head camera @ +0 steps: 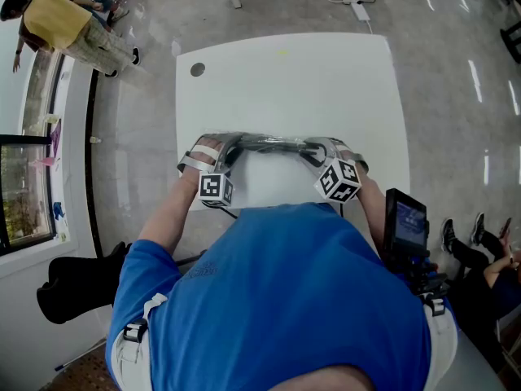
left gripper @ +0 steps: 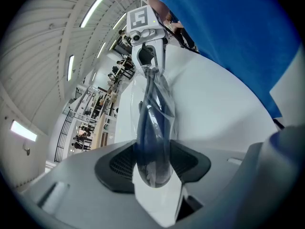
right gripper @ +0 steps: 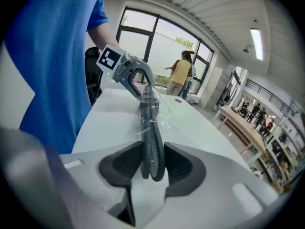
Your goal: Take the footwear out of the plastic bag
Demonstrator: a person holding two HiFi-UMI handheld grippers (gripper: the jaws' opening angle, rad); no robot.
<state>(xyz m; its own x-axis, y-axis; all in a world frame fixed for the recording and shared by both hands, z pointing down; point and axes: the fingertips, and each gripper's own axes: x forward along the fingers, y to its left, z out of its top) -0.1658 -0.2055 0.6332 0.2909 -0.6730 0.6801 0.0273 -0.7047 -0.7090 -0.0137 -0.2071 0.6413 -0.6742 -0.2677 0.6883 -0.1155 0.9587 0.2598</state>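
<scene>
My own blue shirt (head camera: 285, 300) hides the table's (head camera: 285, 96) near edge. What kind of footwear (right gripper: 148, 128) sits in the bag (right gripper: 167, 120) I can't make out, nor whether the pads of my right gripper (right gripper: 152, 162) press it.

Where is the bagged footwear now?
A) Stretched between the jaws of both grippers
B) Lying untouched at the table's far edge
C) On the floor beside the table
A: the bagged footwear runs from the left gripper to the right gripper, one end between each pair of jaws, over the white table.
</scene>
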